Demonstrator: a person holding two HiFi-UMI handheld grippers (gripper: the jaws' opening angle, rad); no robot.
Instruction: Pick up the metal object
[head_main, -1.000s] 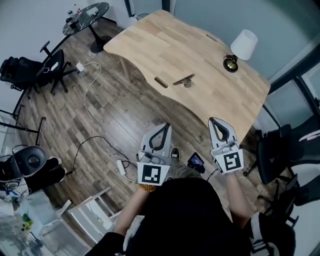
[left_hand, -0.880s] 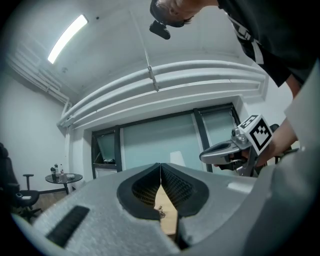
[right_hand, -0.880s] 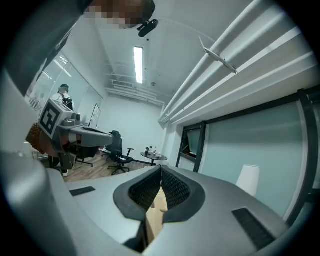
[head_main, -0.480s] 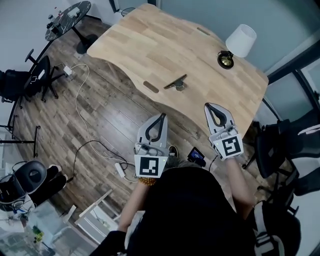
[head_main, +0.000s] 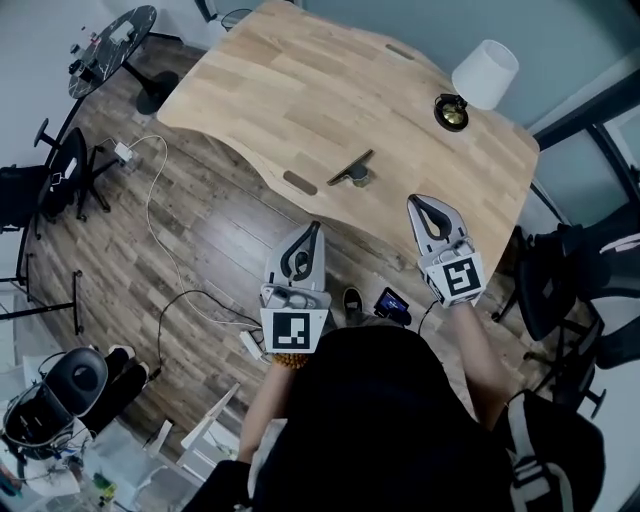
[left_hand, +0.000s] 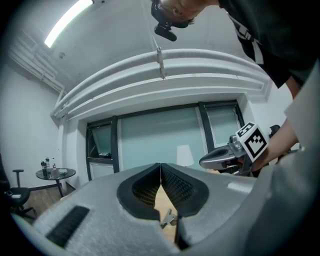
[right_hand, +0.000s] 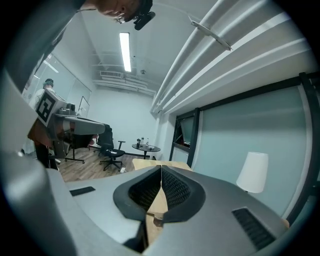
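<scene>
Metal object (head_main: 350, 167), a thin bar on a small round foot, lies on the wooden bench (head_main: 300, 90) close to its curved near edge, and neither tool touches it.

Closest to us, we hold the left tool (head_main: 312, 230) and the right tool (head_main: 423, 204) out in front of our body, each with a marker cube (head_main: 295, 331) at its back end. The left tool's jaws are pressed together with nothing between them, and the right tool's jaws are pressed together and empty too. From the head view the left tool's tip ends just short of the bench edge, while the right tool's tip shows against the bench's near side.

Below and between the tools, a phone (head_main: 392, 305) lies on the plank floor (head_main: 200, 200), and a white cable (head_main: 152, 225) loops across the floor to our left.

Farther off, a lamp (head_main: 485, 72) with a white shade stands at the bench's far right corner. Beyond the bench's left end stands a small round table (head_main: 112, 36).
</scene>
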